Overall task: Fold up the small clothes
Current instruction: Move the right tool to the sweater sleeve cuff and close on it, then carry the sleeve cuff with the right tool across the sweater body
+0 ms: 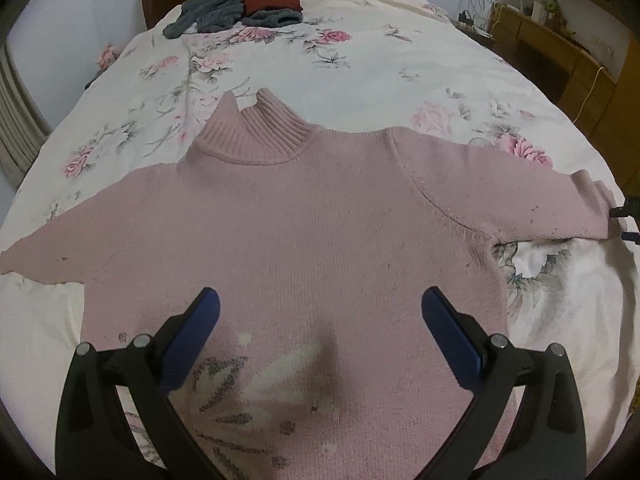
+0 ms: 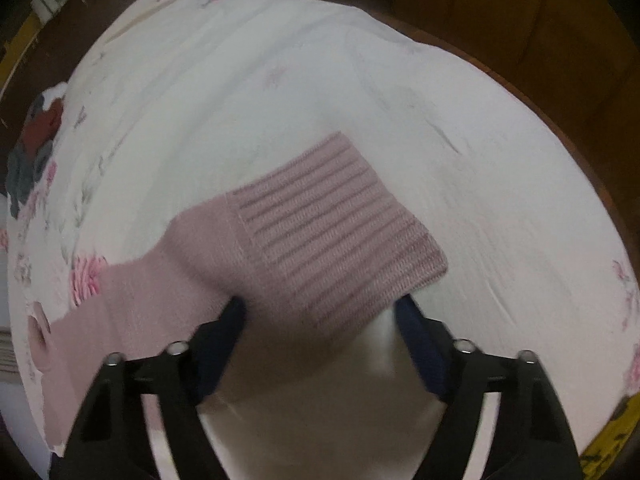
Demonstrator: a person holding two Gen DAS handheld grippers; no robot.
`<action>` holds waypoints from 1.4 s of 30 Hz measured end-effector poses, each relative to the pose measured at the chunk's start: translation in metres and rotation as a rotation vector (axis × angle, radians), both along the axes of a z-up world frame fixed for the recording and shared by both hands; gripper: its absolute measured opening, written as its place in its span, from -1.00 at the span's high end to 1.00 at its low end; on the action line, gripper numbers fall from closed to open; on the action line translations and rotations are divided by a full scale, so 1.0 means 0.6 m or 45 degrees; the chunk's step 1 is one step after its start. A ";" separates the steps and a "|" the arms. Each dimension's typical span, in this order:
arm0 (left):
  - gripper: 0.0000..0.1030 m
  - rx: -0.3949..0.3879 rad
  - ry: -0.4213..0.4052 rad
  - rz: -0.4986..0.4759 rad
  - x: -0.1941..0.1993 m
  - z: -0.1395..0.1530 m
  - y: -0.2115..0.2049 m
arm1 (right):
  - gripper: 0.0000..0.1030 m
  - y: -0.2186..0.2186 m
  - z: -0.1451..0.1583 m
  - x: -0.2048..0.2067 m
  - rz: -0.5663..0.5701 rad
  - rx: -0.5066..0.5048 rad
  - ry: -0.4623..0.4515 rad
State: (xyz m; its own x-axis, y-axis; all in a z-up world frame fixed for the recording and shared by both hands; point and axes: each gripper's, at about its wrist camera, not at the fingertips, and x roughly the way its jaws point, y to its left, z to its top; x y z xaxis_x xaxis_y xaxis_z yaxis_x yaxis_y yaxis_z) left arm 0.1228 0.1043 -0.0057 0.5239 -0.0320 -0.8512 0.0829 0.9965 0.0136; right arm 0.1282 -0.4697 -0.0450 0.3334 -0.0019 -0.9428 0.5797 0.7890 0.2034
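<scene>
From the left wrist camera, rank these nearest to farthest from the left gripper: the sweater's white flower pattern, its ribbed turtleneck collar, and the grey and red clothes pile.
1. White flower pattern: between the open fingers of the left gripper.
2. Ribbed turtleneck collar: mid-bed, ahead and slightly left.
3. Grey and red clothes pile: far end, by the headboard.

Floral-quilted bed (image 1: 360, 60) with spread pink sweater (image 1: 304, 216), grey-and-red clothes heap (image 1: 240, 4).
</scene>
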 end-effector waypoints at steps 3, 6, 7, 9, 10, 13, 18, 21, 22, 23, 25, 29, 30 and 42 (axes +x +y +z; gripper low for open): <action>-0.94 0.009 0.002 -0.008 -0.003 -0.002 -0.002 | 0.29 -0.020 -0.017 0.040 0.009 0.084 -0.066; -0.94 0.008 0.008 -0.016 -0.008 -0.006 -0.001 | 0.75 -0.004 -0.002 0.045 0.049 0.010 -0.097; -0.94 0.010 0.010 -0.017 -0.010 -0.007 -0.001 | 0.85 0.000 0.007 0.051 0.057 -0.011 -0.130; -0.94 0.014 0.011 -0.018 -0.015 -0.009 0.003 | 0.85 -0.008 0.033 0.051 0.024 -0.017 -0.239; -0.94 0.015 0.011 -0.015 -0.017 -0.009 0.005 | 0.85 -0.014 0.038 0.047 0.002 -0.023 -0.256; -0.94 0.008 0.018 -0.002 -0.020 -0.014 0.015 | 0.86 -0.032 0.024 0.025 -0.047 -0.067 -0.172; -0.94 -0.008 0.050 0.029 -0.020 -0.026 0.034 | 0.86 -0.005 0.001 0.031 -0.041 -0.128 -0.122; -0.94 -0.002 0.048 0.038 -0.021 -0.027 0.044 | 0.86 0.013 0.017 0.037 -0.029 -0.181 -0.143; -0.94 -0.003 0.047 0.044 -0.021 -0.028 0.048 | 0.86 0.019 0.026 0.034 -0.013 -0.209 -0.156; -0.94 -0.007 0.047 0.053 -0.020 -0.029 0.054 | 0.86 0.021 0.031 0.023 -0.002 -0.226 -0.166; -0.94 -0.015 0.053 0.068 -0.020 -0.032 0.061 | 0.86 0.053 0.047 0.034 0.048 -0.245 -0.195; -0.94 -0.024 0.061 0.080 -0.020 -0.036 0.069 | 0.86 0.143 0.084 0.052 0.253 -0.346 -0.241; -0.94 -0.023 0.059 0.081 -0.020 -0.035 0.070 | 0.86 0.163 0.090 0.055 0.295 -0.350 -0.254; -0.94 -0.048 0.050 0.098 -0.022 -0.033 0.091 | 0.90 0.463 0.091 0.134 0.802 -0.155 -0.311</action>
